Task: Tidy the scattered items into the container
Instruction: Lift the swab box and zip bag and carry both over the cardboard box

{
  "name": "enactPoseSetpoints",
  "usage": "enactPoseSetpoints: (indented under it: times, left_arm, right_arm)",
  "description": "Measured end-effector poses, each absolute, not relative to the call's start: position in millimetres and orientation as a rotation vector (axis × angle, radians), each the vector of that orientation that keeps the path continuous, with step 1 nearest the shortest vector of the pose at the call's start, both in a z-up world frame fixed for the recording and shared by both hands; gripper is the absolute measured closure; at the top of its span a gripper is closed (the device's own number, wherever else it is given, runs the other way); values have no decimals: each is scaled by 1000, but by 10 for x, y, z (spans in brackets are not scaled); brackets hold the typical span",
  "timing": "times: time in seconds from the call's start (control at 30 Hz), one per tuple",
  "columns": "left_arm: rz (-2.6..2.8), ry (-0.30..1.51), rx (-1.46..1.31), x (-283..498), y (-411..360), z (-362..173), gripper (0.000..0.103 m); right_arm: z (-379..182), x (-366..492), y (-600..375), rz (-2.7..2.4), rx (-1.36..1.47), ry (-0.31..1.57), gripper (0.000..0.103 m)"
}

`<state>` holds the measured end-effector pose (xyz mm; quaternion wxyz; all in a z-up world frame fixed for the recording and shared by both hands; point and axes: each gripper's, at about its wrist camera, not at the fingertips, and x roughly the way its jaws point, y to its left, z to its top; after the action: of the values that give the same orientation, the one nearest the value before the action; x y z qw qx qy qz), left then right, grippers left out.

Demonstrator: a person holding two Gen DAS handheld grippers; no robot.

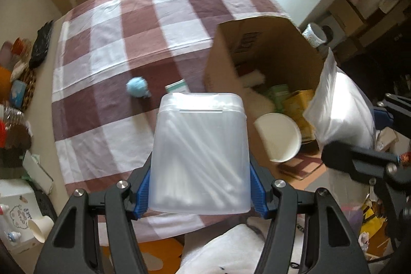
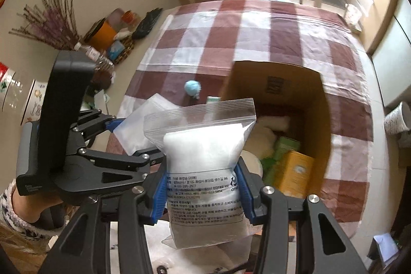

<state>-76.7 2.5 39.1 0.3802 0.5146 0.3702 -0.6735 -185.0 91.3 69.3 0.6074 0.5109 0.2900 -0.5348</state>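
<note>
Left gripper (image 1: 199, 193) clamped on translucent swab box (image 1: 200, 156), raised above checked tablecloth (image 1: 108, 43). Right gripper (image 2: 203, 193) clamped on zip bag (image 2: 205, 156) of white filling. Open cardboard box (image 2: 277, 84) at 1 o'clock; blue pompom (image 1: 137, 87) at 11 o'clock.

I see the cardboard box (image 1: 264, 60) on the tablecloth (image 1: 108, 48), right of the pompom (image 1: 137, 87). A small carton (image 1: 177, 87) lies between them. Tins (image 2: 295, 168) sit inside the box.
</note>
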Motion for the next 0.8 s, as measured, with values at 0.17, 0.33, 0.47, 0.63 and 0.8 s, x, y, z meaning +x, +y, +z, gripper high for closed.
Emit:
enactPoseSetpoints:
  times: [0.17, 0.33, 0.47, 0.63, 0.8]
  left_arm:
    - [-1765, 928, 1327, -1079, 64, 464, 39]
    - [-1803, 932, 1329, -1335, 53, 505, 39]
    - [-1819, 908, 1333, -1512, 8, 526, 39]
    - [-1806, 900, 1343, -1666, -120, 494, 39]
    - [-1795, 880, 1350, -1761, -219, 448, 39]
  right_arm:
    - [722, -2171, 1021, -1278, 1177, 677, 55]
    - [687, -2460, 1059, -1309, 1174, 715, 55]
    - [627, -2633, 1014, -1313, 1171, 742, 55]
    - [624, -2743, 916, -1312, 1156, 751, 55]
    - [605, -2766, 811, -1294, 1149, 754, 55]
